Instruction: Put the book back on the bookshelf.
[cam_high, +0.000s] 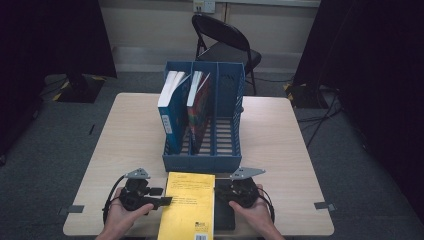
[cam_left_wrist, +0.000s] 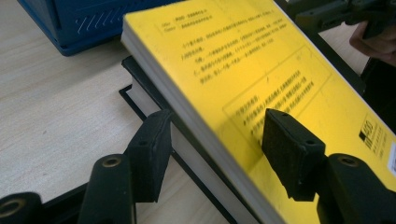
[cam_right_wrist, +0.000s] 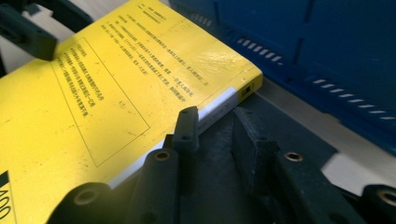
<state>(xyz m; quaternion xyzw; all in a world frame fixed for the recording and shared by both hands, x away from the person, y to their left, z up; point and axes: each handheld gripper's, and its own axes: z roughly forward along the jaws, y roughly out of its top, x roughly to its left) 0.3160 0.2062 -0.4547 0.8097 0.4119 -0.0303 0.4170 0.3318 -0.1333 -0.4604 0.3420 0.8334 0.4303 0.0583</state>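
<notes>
Left gripper (cam_high: 162, 202) jaws open astride yellow book's (cam_high: 189, 205) left edge, pads not pressing. Right gripper (cam_high: 224, 192) narrow at its right edge over black book (cam_high: 225, 215), holding nothing. Beyond: blue rack (cam_high: 202, 150), right slot empty; table (cam_high: 280, 145) free both sides.

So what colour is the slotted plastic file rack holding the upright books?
Blue; the slotted plastic file rack shows best in the high view.

The scene contains four books, namely two standing upright (cam_high: 170, 107) (cam_high: 199, 112) and two stacked flat, yellow (cam_high: 189, 205) on black (cam_high: 225, 212); one blue three-compartment file rack (cam_high: 225, 125); one table (cam_high: 280, 150); one folding chair (cam_high: 225, 42); and two hand-held grippers (cam_high: 167, 201) (cam_high: 220, 192).
</notes>
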